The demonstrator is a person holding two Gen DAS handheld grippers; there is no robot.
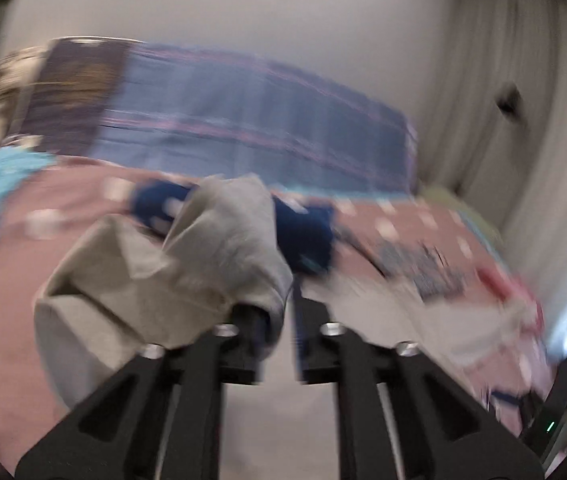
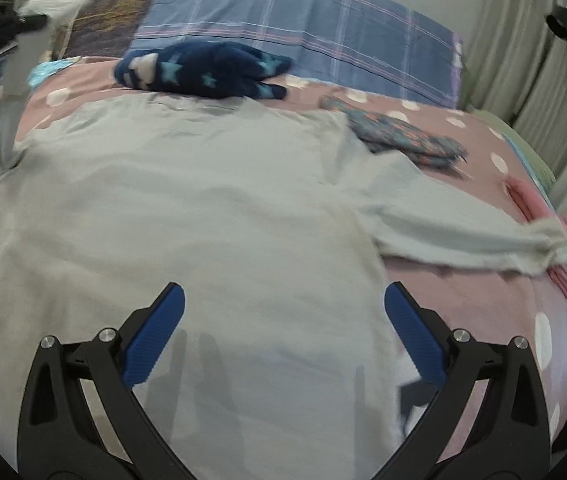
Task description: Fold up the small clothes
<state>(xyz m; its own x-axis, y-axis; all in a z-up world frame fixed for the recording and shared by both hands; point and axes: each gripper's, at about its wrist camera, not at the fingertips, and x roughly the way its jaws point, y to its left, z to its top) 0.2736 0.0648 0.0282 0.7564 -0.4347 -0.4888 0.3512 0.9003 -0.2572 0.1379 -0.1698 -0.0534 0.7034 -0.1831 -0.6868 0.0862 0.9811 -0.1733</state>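
1. The left gripper (image 1: 289,304) is seen with its jaws a little apart. One sleeve of the pale grey long-sleeved cotton shirt (image 1: 187,264) is draped over the left-hand jaw and bunched just ahead of it. It cannot be told through the blur whether the fabric is pinched or only hooked.
2. The right gripper (image 2: 283,292) is held with its jaws wide apart and nothing between them. The body of the shirt is spread flat on the bed beneath and ahead of them, and the other sleeve is stretched out to their right.
3. If the sleeve is merely hooked, it could slide off the left-hand jaw and drop crumpled rather than folded over.
4. The unpinned body could be dragged askew by a pull on the sleeve, since nothing is pressed down by the right jaws.
5. The navy fleecy garment with pale stars (image 2: 207,66), beyond the jaws and touching the shirt's far edge, could be swept along.
6. The bed (image 2: 483,300) is covered in pink fabric with white dots. A blue checked pillow (image 2: 303,20) is seen far ahead of the jaws, and pale curtains (image 2: 531,60) to the far right.
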